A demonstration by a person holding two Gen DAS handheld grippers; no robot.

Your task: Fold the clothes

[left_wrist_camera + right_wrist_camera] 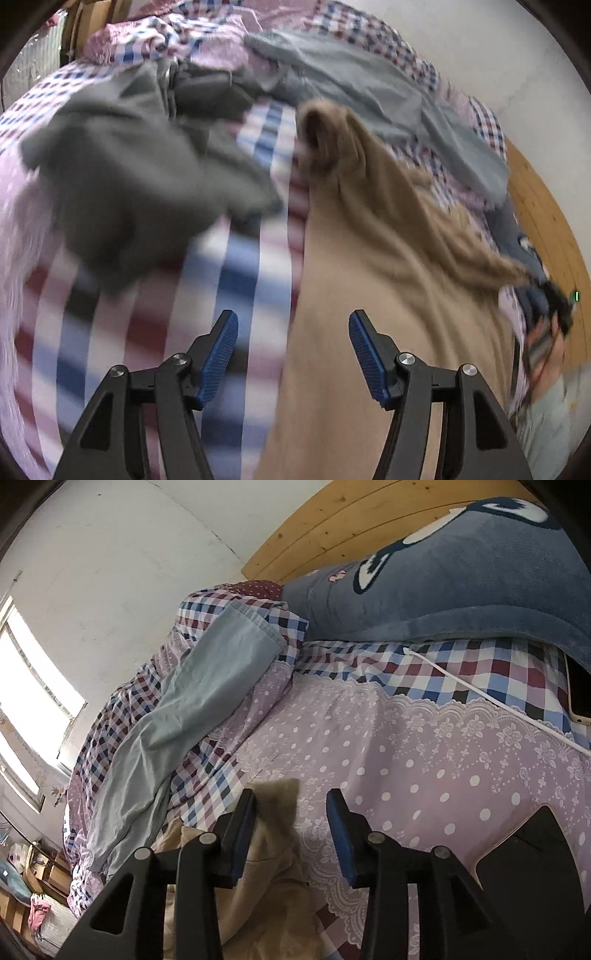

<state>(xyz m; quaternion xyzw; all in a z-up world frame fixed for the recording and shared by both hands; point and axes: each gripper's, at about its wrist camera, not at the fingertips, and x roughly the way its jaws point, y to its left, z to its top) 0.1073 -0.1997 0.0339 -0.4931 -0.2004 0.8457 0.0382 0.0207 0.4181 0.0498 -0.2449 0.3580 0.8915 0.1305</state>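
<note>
Your left gripper (pixel 293 354) hangs with both blue pads spread wide, gripping nothing, over the tan garment (pixel 369 295) spread on the checked bedsheet (pixel 236 288). Your right gripper (pixel 291 832) is likewise agape and empty, a tan corner (pixel 275 792) just past its left finger.

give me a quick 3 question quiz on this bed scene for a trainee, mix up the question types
1. True or false: the left gripper has its jaws shut on the tan garment.
2. Multiple choice: what lies along the wooden headboard in the right wrist view? A) a blue plush pillow B) a red suitcase C) a stack of books
3. Fill in: in the left wrist view, the dark grey garment lies to the ____ of the tan garment.

Key
1. False: the jaws stand apart with nothing between them.
2. A, the blue plush pillow.
3. Left, with checked bedding between them.
</note>
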